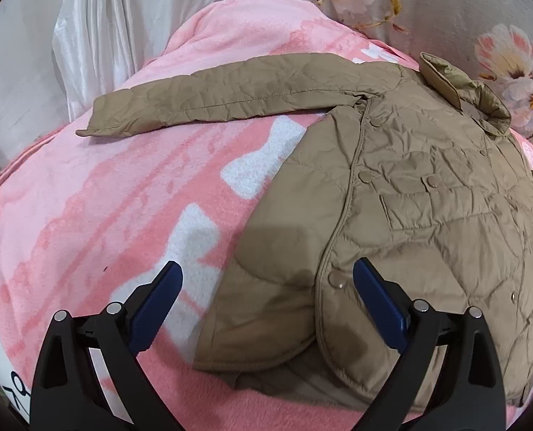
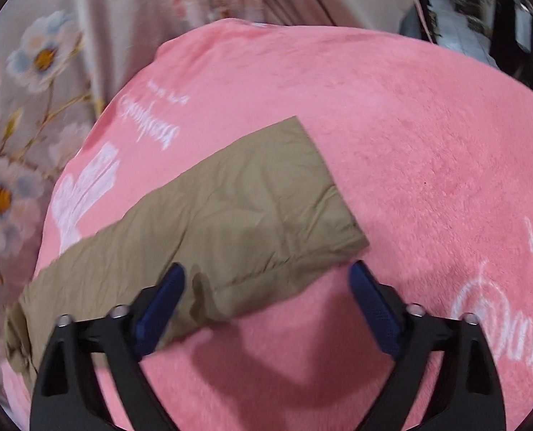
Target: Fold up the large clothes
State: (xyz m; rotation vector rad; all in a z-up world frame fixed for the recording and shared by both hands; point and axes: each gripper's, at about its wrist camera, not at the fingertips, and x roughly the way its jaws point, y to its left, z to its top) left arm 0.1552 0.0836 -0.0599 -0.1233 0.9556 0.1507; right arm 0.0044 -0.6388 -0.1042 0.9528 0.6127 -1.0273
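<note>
A tan quilted jacket (image 1: pixel 428 208) lies flat on a pink blanket (image 1: pixel 86 215), front up, snap buttons down its placket, collar at the far right. One sleeve (image 1: pixel 223 100) stretches out to the left across the blanket. My left gripper (image 1: pixel 268 274) hovers open over the jacket's lower front hem, nothing between its blue pads. In the right wrist view the other sleeve (image 2: pixel 230 226) lies flat and runs from lower left to its cuff end at centre. My right gripper (image 2: pixel 268 274) hangs open just above that sleeve's near edge, close to the cuff, with no cloth pinched.
The pink blanket (image 2: pixel 428 143) with white lettering covers the whole bed. Floral curtains (image 2: pixel 32 89) hang behind it, and a white satin drape (image 1: pixel 115 10) stands at the far left. A dark doorway with clutter (image 2: pixel 482 10) shows at the top right.
</note>
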